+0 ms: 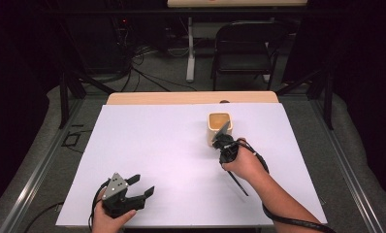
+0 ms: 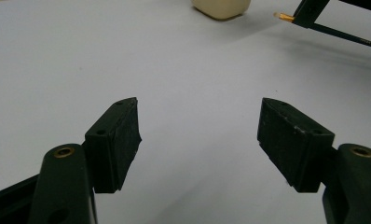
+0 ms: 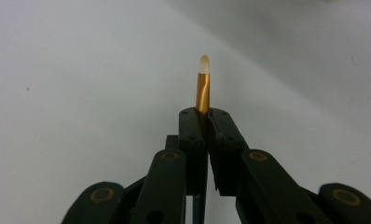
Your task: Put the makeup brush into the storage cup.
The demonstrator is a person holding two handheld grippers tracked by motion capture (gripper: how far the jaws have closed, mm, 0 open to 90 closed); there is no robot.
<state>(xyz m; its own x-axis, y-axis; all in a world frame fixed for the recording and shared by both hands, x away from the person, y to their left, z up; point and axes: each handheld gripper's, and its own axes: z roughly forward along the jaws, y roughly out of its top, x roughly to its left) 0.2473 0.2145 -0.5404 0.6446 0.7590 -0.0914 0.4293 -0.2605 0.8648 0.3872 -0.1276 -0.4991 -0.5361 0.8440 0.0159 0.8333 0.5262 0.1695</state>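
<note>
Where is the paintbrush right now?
The paintbrush is clamped in the right gripper, right of centre on the white table in the high view, just in front of the cream cup.

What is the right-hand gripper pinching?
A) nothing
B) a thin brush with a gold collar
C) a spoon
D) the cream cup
B: the right gripper has its jaws shut on a brush whose gold collar and pale tip stick out past them.
</note>
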